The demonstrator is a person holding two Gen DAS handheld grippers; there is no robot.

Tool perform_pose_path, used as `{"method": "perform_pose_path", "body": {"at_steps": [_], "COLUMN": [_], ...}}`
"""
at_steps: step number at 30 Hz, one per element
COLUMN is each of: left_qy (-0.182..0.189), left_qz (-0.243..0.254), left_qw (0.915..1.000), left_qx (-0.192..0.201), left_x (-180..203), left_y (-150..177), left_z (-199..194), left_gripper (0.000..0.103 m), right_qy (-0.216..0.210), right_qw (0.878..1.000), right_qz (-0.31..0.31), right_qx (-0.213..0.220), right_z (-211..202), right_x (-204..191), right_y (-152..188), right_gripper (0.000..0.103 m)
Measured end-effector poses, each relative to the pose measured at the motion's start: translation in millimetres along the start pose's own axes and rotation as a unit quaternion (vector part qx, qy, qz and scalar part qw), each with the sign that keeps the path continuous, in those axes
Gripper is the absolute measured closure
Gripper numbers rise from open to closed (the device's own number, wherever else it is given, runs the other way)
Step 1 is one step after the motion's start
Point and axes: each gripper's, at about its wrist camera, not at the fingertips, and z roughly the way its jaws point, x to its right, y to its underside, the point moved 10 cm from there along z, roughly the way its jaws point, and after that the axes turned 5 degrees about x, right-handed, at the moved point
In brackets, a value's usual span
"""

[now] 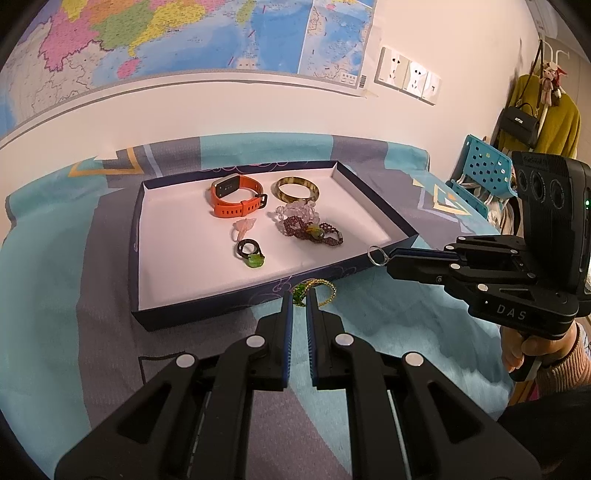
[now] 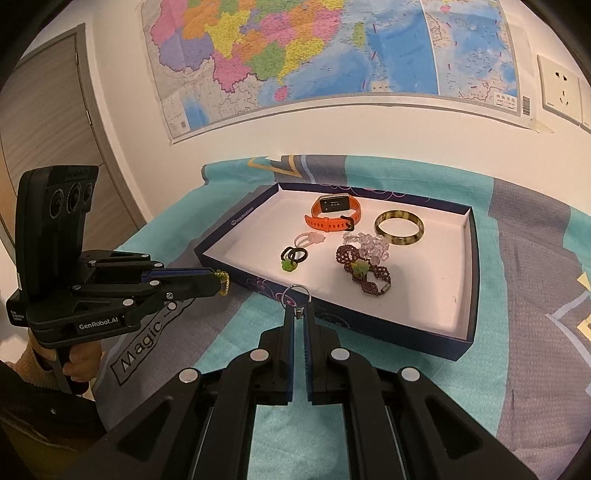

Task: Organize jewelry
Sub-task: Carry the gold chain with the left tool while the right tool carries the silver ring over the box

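Note:
A dark blue tray (image 1: 236, 301) (image 2: 476, 258) with a white floor lies on the patterned cloth. In it are an orange watch (image 1: 236, 199) (image 2: 332, 212), an amber bangle (image 1: 295, 189) (image 2: 399, 230), a pink ring (image 1: 243, 227), a black ring with a green charm (image 1: 251, 253) (image 2: 293, 258) and beaded bracelets (image 1: 310, 227) (image 2: 364, 264). My left gripper (image 1: 300, 295) (image 2: 218, 282) is shut on a gold cord with a green bead (image 1: 314, 290) (image 2: 223, 282) just outside the tray's near wall. My right gripper (image 2: 298, 308) (image 1: 386, 254) is shut on a silver ring (image 2: 296, 293) (image 1: 376, 254) over the tray's edge.
A map (image 1: 166, 33) and wall sockets (image 1: 408, 75) are on the wall behind. A blue plastic chair (image 1: 480, 173), a yellow garment and a black bag (image 1: 521, 123) are at the right. A door (image 2: 40, 110) is at the left.

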Motion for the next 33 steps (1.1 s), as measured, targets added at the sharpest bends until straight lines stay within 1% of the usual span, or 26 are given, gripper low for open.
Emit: {"method": "perform_pose_path", "body": {"at_steps": [33], "left_qy": [-0.006], "left_qz": [-0.004], "left_qw": [1.0000], "left_qx": [0.004], "left_x": [-5.6], "left_y": [-11.6], "left_z": [7.5], "left_gripper": [0.095], "right_qy": [0.002], "right_qw": [1.000], "right_qz": [-0.002], "right_qx": [0.002], "right_z": [5.0], "right_x": [5.4], "right_y": [-13.1], "right_gripper": [0.100]}}
